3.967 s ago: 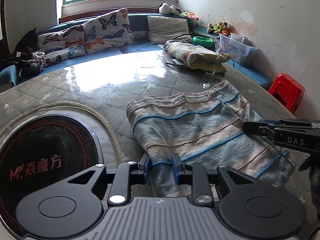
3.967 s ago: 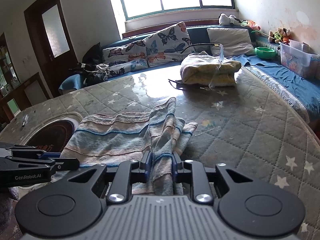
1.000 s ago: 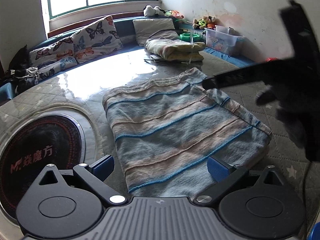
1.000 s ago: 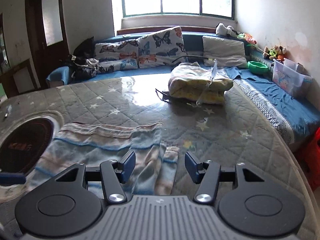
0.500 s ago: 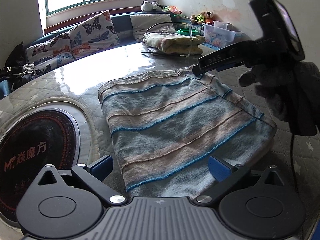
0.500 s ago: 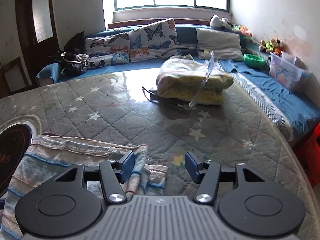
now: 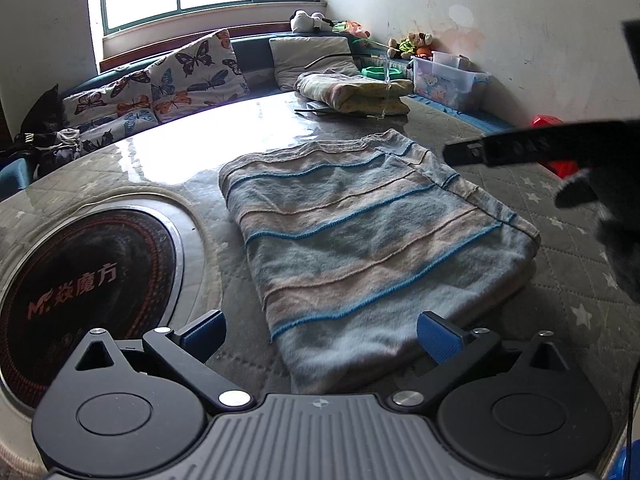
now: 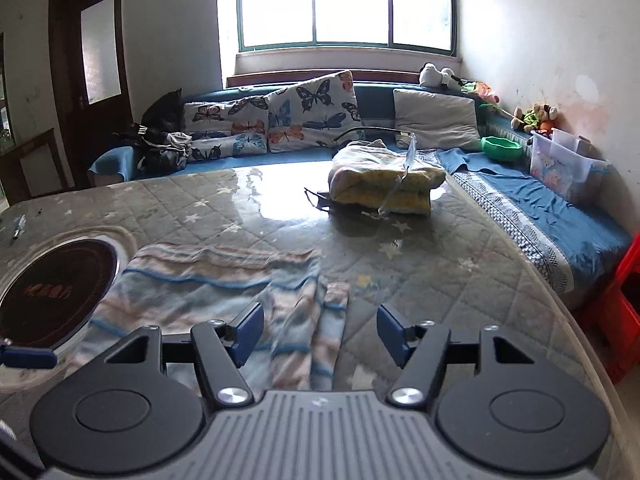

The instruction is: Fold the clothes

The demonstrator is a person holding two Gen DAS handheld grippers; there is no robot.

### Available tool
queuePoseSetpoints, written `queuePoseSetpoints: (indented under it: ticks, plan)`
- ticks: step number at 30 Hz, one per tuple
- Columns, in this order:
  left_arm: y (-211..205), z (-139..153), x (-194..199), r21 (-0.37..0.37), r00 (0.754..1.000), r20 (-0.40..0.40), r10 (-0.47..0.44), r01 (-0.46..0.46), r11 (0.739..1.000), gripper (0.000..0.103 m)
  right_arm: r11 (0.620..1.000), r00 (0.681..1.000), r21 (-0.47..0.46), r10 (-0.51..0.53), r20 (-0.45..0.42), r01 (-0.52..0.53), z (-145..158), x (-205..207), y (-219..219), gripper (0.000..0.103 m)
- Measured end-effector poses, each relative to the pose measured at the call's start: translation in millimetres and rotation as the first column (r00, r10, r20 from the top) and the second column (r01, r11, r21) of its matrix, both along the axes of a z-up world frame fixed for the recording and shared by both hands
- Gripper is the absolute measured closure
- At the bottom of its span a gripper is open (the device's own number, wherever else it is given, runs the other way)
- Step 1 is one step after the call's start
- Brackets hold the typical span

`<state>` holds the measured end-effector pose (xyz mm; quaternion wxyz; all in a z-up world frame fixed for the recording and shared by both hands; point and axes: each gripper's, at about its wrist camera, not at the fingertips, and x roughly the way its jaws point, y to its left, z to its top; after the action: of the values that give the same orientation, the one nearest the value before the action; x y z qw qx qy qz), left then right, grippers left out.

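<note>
The striped blue, grey and pink knit garment [image 7: 360, 236] is folded into a fairly flat rectangle on the grey quilted table cover with star print [image 8: 460, 280], toward the near edge of the table. Thin bright-blue lines run across it between the wider soft bands. From the right wrist view a narrower strip of the same knit [image 8: 316, 320] sticks out along its right side, so that edge isn't flush. The far edge looks a bit wavy; the surface is mostly smooth.

The left gripper [image 7: 320, 334] has its blue pads spread wide with nothing between them, sitting at the near end of the garment. The right gripper [image 8: 320, 330] is likewise spread and empty, above the garment's right edge, with that loose strip showing between its fingers. In the left wrist view the right gripper's dark body sits over the garment's far right corner.

Just left of the garment is a round black glass cooktop with red lettering [image 7: 80, 280] set into the table, close but not touching. Toward the far edge there's a folded yellow and pastel blanket [image 8: 384, 176], well apart from the garment, with a shiny open stretch of cover between them. To the right of the garment the cover is open up to the table's curved edge, and a red plastic stool [image 8: 624, 304] is beyond that.
</note>
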<state>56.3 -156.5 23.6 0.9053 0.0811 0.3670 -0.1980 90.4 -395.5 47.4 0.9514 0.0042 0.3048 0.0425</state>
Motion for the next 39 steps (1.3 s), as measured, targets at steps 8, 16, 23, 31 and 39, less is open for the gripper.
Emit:
queuePoseSetpoints:
  ticks: [8, 16, 23, 31, 39]
  plan:
    - [11.5, 0.8, -17.8, 0.009, 1.0, 0.011, 0.023, -0.023, 1.0, 0.0, 0.999, 1.0, 0.041, -0.018, -0.006, 0.018, -4.4, -43.8, 9.1, 0.019]
    - [21.5, -0.6, -30.9, 0.014, 0.999, 0.015, 0.045, -0.046, 0.999, 0.0, 0.999, 0.999, 0.032, -0.033, -0.002, 0.033, -11.2, -71.4, 22.5, 0.0]
    - [27.8, -3.5, -34.6, 0.017, 0.998, 0.007, 0.065, -0.066, 0.998, 0.0, 0.999, 1.0, 0.015, -0.028, 0.01, 0.028, -14.3, -84.7, 32.8, 0.0]
    - [27.5, -5.8, -39.7, 0.023, 0.997, -0.002, 0.074, -0.074, 0.997, 0.0, 0.999, 0.999, 0.025, -0.036, 0.004, 0.036, -15.3, -93.8, 37.7, 0.0]
    - [27.9, -7.4, -45.9, 0.028, 0.997, -0.006, 0.08, -0.08, 0.996, 0.0, 0.999, 0.999, 0.014, -0.047, -0.006, 0.047, -21.7, -104.7, 43.3, 0.0]
